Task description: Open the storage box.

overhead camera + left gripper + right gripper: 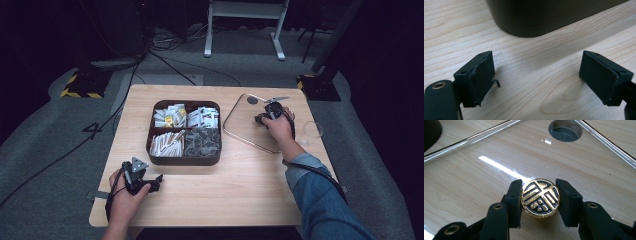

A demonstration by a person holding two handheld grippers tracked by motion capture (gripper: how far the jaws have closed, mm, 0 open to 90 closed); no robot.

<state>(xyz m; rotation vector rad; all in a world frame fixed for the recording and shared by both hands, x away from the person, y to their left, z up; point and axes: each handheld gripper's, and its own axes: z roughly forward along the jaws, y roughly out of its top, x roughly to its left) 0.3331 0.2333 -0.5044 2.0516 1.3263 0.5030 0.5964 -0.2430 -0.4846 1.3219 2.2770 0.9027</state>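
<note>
Right claw (539,202) is seen pinching the gold-and-black knob (540,198) above the glass lid (499,152) on the bench (240,190), so its hole (565,130) should be approached squarely, while the left claw (536,77) rests spread

High view looks down on the table (240,195); both claw views sit close above its wood
</note>
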